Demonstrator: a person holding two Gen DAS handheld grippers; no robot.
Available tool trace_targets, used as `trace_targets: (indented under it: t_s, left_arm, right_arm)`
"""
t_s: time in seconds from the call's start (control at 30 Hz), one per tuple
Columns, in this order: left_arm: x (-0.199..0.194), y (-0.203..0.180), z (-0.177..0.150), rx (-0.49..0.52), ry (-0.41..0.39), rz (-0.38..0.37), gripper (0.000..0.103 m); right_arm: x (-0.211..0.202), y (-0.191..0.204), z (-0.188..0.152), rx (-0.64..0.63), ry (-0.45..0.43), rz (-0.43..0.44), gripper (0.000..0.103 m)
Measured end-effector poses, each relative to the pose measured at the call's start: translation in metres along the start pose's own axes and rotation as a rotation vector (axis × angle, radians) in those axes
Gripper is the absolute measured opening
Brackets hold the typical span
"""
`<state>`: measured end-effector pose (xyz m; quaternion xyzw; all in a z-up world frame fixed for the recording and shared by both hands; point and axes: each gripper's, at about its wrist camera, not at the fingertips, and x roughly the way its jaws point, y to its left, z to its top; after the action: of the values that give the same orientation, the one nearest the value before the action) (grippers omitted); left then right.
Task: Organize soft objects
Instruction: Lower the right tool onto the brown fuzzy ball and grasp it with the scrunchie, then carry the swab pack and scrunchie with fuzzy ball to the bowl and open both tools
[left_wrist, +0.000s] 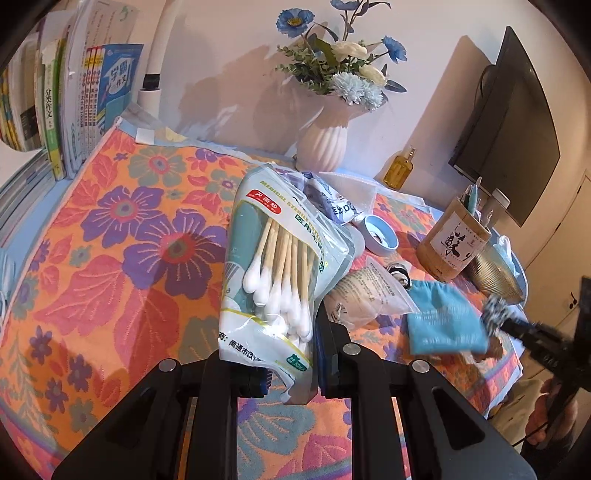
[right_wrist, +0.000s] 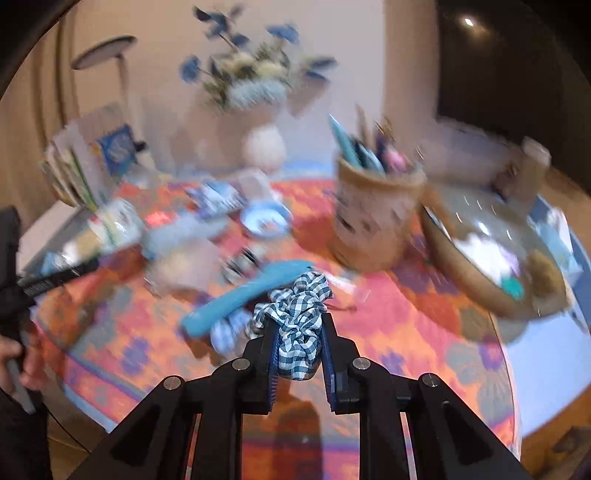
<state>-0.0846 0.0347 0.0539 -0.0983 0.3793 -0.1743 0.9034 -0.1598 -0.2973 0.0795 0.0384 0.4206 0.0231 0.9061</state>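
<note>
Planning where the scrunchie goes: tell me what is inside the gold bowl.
In the right wrist view the gold bowl holds pale, teal and tan soft items, too blurred to name. In the left view its inside is hidden.

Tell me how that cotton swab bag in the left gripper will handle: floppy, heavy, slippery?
The cotton swab bag is probably light: thin film around wooden-stemmed swabs. The left gripper pinches its bottom and it stands up, so the stems likely stiffen it. The glossy film may be slippery, and swabs poking out below could drop.

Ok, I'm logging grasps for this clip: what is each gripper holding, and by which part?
The left gripper pinches the cotton swab bag at its bottom edge. The right gripper grips the checked scrunchie by its near end.
</note>
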Motion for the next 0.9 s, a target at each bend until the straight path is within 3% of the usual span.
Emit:
trace_targets:
  t_s: [0.07, 0.13, 0.17, 0.2, 0.27, 0.37, 0.5, 0.63, 0.73, 0.83, 0.87, 0.9]
  left_arm:
    - [0.001, 0.0, 0.0, 0.001, 0.003, 0.0, 0.015]
    - [-0.001, -0.001, 0.0, 0.004, 0.001, -0.003, 0.015]
    - [-0.001, -0.001, 0.001, 0.005, 0.001, 0.0, 0.015]
    - [-0.001, 0.0, 0.001, 0.006, 0.003, 0.001, 0.015]
    - [-0.001, 0.001, 0.002, 0.006, 0.009, 0.006, 0.015]
    - [0.003, 0.004, 0.003, -0.009, 0.018, -0.002, 0.015]
    - [0.006, -0.003, 0.002, 0.004, 0.023, -0.004, 0.015]
    - [0.007, -0.011, 0.003, 0.024, 0.024, -0.011, 0.015]
    - [0.007, -0.017, 0.003, 0.04, 0.027, -0.015, 0.015]
    - [0.006, -0.022, 0.003, 0.058, 0.031, -0.014, 0.015]
    - [0.006, -0.024, 0.003, 0.062, 0.031, -0.014, 0.015]
    - [0.006, -0.026, 0.003, 0.066, 0.031, -0.014, 0.015]
  right_arm:
    - [0.009, -0.013, -0.001, 0.031, 0.026, -0.027, 0.021]
    - [0.025, -0.024, -0.002, 0.053, 0.098, 0.016, 0.043]
    - [0.031, -0.027, -0.006, 0.059, 0.137, 0.058, 0.069]
    - [0.033, -0.029, -0.009, 0.05, 0.155, 0.096, 0.076]
    - [0.028, -0.033, -0.013, 0.044, 0.139, 0.123, 0.076]
    - [0.022, -0.044, -0.017, 0.075, 0.154, 0.184, 0.087]
    - [0.014, -0.035, -0.02, -0.017, 0.155, 0.109, 0.087]
    - [0.015, -0.024, -0.015, 0.045, 0.131, 0.245, 0.087]
    - [0.034, -0.02, -0.014, 0.121, 0.149, 0.239, 0.087]
    - [0.053, -0.028, -0.017, 0.238, 0.175, 0.307, 0.086]
    - [0.055, -0.029, -0.018, 0.26, 0.166, 0.316, 0.08]
    - [0.054, -0.029, -0.018, 0.255, 0.157, 0.303, 0.063]
